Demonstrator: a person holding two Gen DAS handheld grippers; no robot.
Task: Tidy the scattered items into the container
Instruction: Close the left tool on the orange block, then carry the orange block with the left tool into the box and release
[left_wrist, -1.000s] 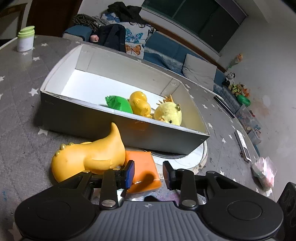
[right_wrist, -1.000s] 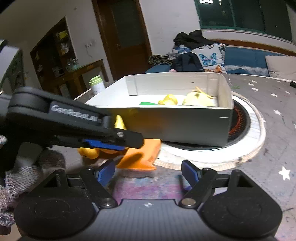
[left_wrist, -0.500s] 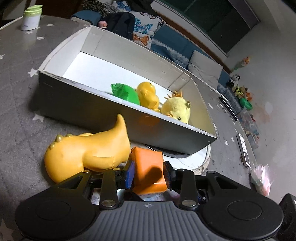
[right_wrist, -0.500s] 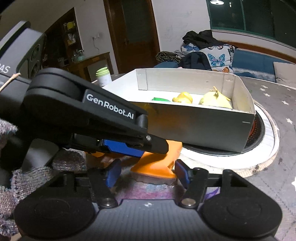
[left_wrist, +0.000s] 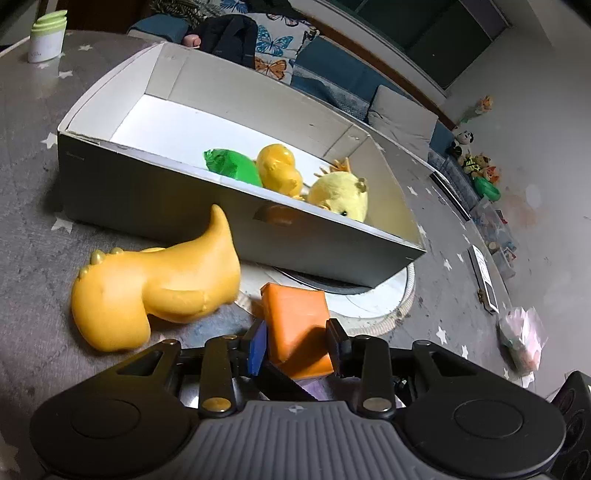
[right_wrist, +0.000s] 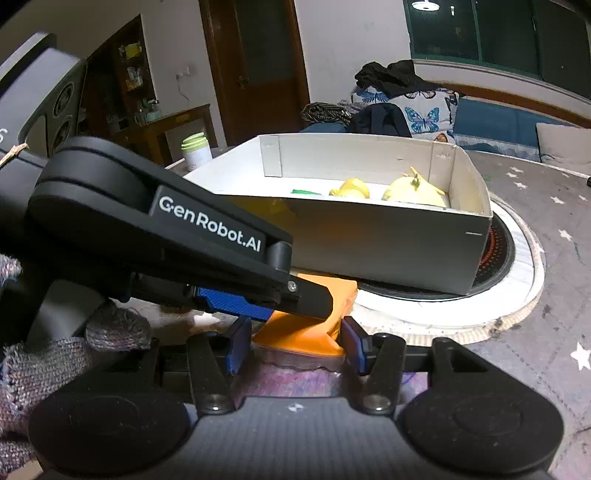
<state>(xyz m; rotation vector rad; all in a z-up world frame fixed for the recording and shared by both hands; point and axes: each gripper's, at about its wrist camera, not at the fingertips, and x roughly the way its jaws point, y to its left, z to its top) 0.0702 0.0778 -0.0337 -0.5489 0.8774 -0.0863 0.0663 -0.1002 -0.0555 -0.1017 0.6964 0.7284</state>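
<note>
My left gripper (left_wrist: 295, 347) is shut on an orange block (left_wrist: 297, 325), its pads pressed on both sides, low over the table. A yellow rubber dinosaur (left_wrist: 155, 291) lies just left of it. The grey-white box (left_wrist: 184, 192) stands behind, holding a green toy (left_wrist: 232, 166), a yellow duck (left_wrist: 279, 170) and a yellow plush chick (left_wrist: 340, 195). My right gripper (right_wrist: 295, 347) also closes around the orange block (right_wrist: 299, 332) from the other side; whether its pads touch is unclear. The left gripper's arm (right_wrist: 166, 236) crosses the right wrist view.
The box (right_wrist: 388, 240) rests partly on a round white-rimmed hob (right_wrist: 517, 280). A white jar with a green lid (left_wrist: 46, 37) stands far left. A remote (left_wrist: 484, 273) and a plastic bag (left_wrist: 522, 339) lie at the right. A sofa is behind the table.
My left gripper moved forward and closed on the orange block. My right gripper narrowed from wide open and came up to the same block.
</note>
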